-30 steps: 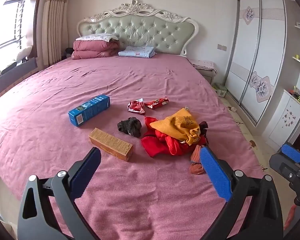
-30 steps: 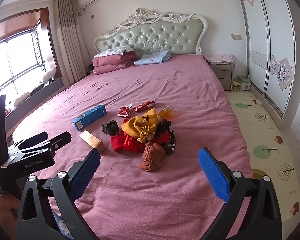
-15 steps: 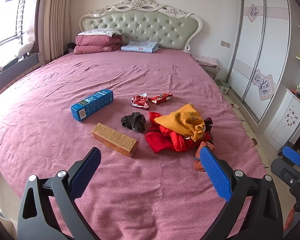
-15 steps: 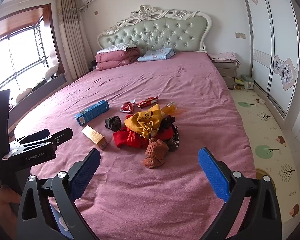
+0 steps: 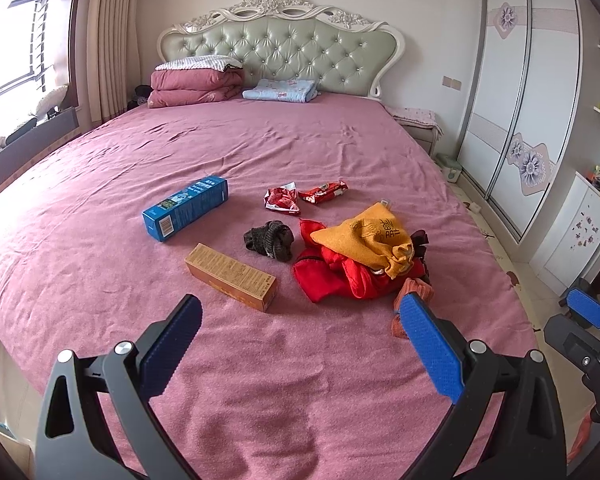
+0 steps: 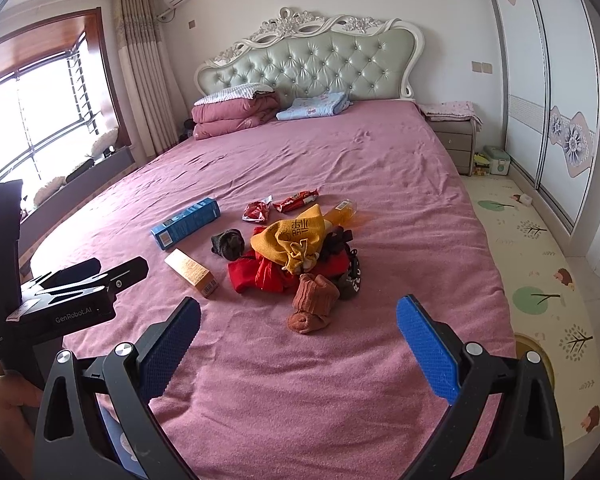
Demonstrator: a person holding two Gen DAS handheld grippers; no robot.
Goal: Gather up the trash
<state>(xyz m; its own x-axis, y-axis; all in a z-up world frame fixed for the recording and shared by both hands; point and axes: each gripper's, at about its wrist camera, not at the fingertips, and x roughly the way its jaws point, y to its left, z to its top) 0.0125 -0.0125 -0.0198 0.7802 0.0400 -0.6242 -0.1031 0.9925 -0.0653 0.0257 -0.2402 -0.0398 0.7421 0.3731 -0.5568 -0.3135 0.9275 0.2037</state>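
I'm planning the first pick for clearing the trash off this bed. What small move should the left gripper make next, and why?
Probably ease the left gripper forward and down toward the tan box. Its jaws stand open and empty, and that box is the nearest trash in front of it, lying flat on the bedspread, apart from the clothes pile.

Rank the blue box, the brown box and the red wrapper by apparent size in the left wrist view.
1. blue box and brown box: alike; the brown one lies nearer, so unsure.
2. red wrapper, plainly smallest.
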